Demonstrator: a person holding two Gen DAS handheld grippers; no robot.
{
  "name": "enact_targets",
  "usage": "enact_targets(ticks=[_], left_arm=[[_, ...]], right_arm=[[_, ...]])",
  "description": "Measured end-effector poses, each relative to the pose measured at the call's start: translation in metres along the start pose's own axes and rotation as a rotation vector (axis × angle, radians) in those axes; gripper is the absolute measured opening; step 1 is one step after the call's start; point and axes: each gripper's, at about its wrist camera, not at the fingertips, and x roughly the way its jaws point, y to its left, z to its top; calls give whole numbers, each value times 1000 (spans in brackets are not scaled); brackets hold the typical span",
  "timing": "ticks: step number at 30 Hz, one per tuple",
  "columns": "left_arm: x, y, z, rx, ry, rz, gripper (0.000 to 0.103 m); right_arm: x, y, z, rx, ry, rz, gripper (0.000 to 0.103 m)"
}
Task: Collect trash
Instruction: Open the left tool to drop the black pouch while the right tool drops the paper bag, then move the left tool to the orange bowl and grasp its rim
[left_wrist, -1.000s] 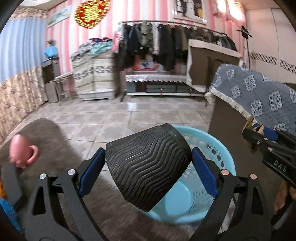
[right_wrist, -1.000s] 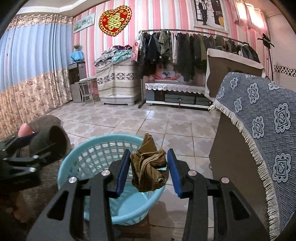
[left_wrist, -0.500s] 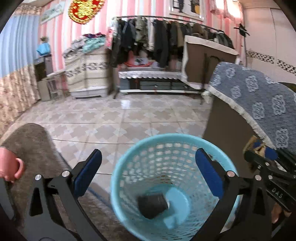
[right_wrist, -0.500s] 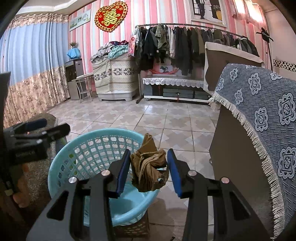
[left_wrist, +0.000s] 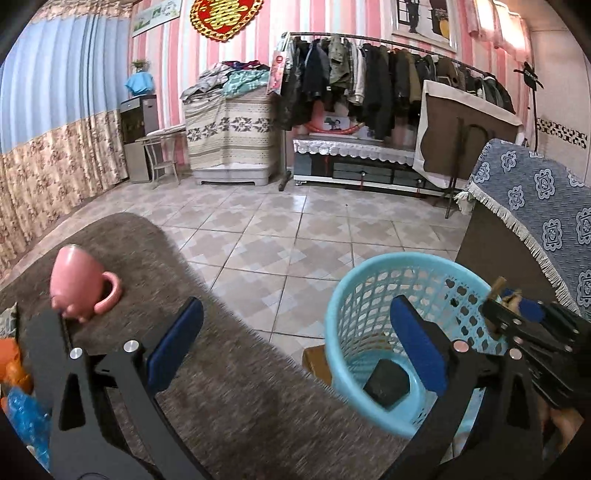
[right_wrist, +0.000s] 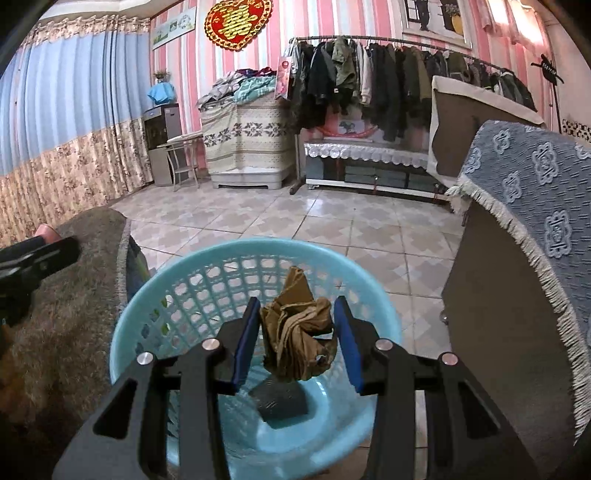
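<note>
Readable in both views: a gold double-happiness character on the red heart-shaped wall ornament (left_wrist: 226, 14) (right_wrist: 238, 22), hung high on the pink striped wall (left_wrist: 177, 55). Faint white lettering on the black body of the right gripper (left_wrist: 517, 314) at the right edge of the left wrist view, too blurred to read. Nothing else legible.
</note>
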Motion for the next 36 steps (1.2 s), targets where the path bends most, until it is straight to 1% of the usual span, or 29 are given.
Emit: enact_targets(ticks=[3, 5, 7, 9, 12, 14, 17, 21, 24, 26, 29, 32, 36], left_arm=[[-9, 9, -4, -5, -3, 26, 98], [-15, 16, -6, -15, -3, 39, 98], [-20, 21, -8, -24, -5, 46, 98], [-25, 27, -7, -38, -7, 49, 98], [-36, 35, -9, -61, -14, 48, 98], [-46, 38, -9, -76, -24, 53, 98], [-61, 45, -11, -90, -39, 59, 98], [-83, 57, -13, -113, -52, 77, 98], [-105, 68, -17, -130, -71, 95, 98], [-123, 78, -22, -130, -88, 122, 98], [-147, 97, -33, -147, -98, 161, 98], [-166, 122, -49, -186, -85, 191, 98], [-193, 159, -76, -239, -64, 253, 98]], right_arm=[[10, 5, 3, 24, 16, 19, 44], [13, 8, 6, 33, 12, 23, 63], [10, 10, 11, 32, -6, 8, 73], [3, 9, 14, 32, -27, -10, 75], [-7, 9, 19, 31, -44, -34, 83], [-16, 8, 23, 24, -60, -45, 91], [-30, 14, 24, 8, -76, -49, 96], [-49, 28, 24, -25, -87, -39, 97], [-63, 42, 21, -19, -93, -8, 98], [-72, 54, 18, -20, -94, 23, 98], [-85, 75, 10, -40, -100, 61, 98], [-96, 95, 2, -50, -102, 102, 98], [-103, 116, -10, -72, -89, 152, 98]])
